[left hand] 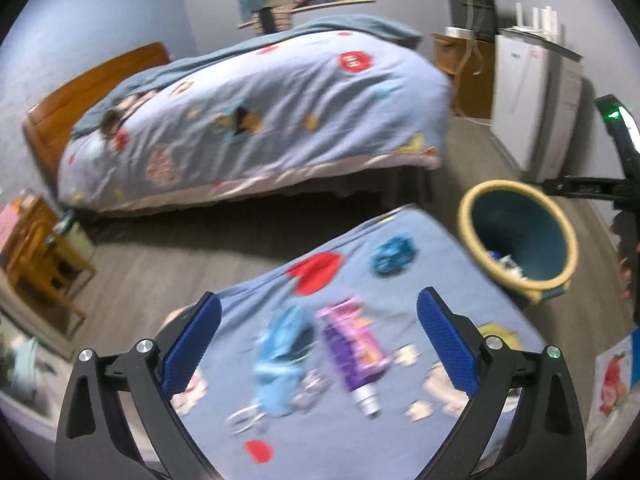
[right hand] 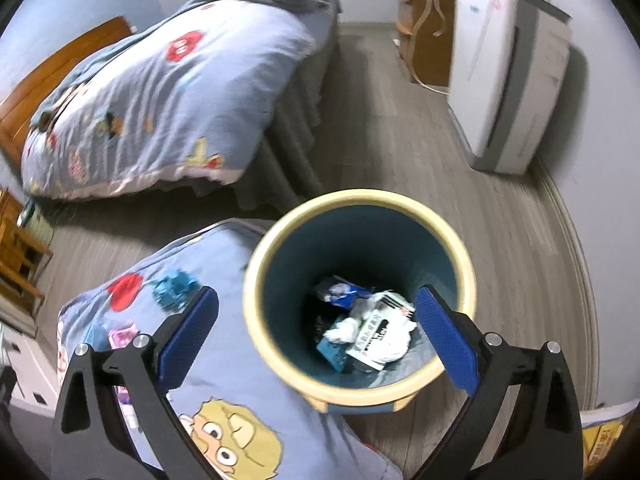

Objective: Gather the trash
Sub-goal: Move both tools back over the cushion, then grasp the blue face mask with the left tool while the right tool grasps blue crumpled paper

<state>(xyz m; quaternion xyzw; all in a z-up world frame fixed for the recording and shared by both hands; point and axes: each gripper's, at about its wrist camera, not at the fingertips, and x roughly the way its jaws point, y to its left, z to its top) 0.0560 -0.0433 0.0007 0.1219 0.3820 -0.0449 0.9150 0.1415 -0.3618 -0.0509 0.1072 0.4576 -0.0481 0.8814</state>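
Observation:
A purple and pink tube [left hand: 356, 356] with a white cap lies on the near blue quilt [left hand: 440, 280], with a crumpled light blue wrapper [left hand: 280, 356] just left of it. My left gripper [left hand: 318, 344] is open and empty above them. The blue bin with a yellow rim [right hand: 280, 364] stands on the floor beside the quilt and holds white paper and wrappers [right hand: 372, 328]. My right gripper [right hand: 316, 340] is open and empty over the bin's mouth. The bin also shows in the left wrist view [left hand: 468, 232], with the right gripper's body beyond it at the right edge.
A bed with a blue cartoon quilt [left hand: 256, 120] stands across the grey wood floor. A white appliance [right hand: 504, 76] and a wooden cabinet [right hand: 424, 40] line the right wall. A wooden stool [left hand: 36, 256] sits at the left.

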